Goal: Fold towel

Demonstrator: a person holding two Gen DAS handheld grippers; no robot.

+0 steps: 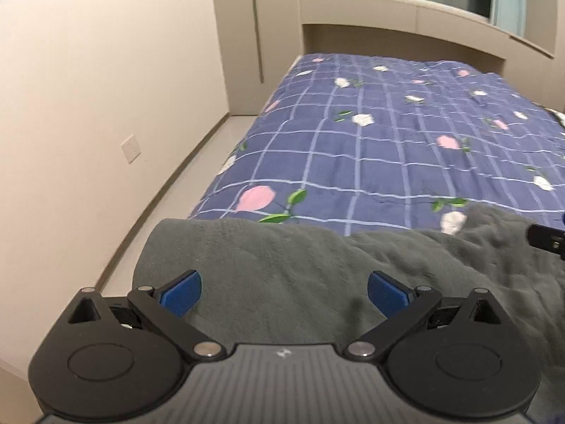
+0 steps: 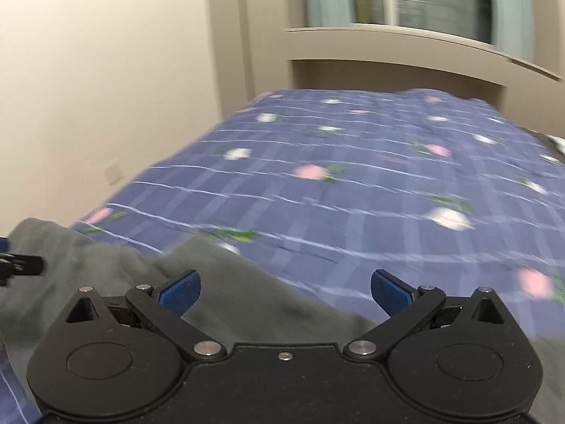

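Note:
A dark grey fleecy towel [image 1: 300, 268] lies rumpled on the near end of the bed. In the left wrist view it fills the space under and ahead of my left gripper [image 1: 284, 295], whose blue pads [image 1: 182, 293] stand wide apart with nothing between them. The right gripper's black tip [image 1: 545, 238] shows at the far right edge over the towel. In the right wrist view the towel [image 2: 226, 293] covers the lower left, and my right gripper [image 2: 286, 293] is open above its right edge. The left gripper's tip [image 2: 21, 265] pokes in at the left edge.
The bed carries a blue checked quilt with pink and white flowers [image 1: 406, 141]. A beige wall with a socket [image 1: 130, 148] runs along the left, with a strip of floor [image 1: 197, 169] beside the bed. A headboard shelf [image 1: 406, 10] and window stand at the far end.

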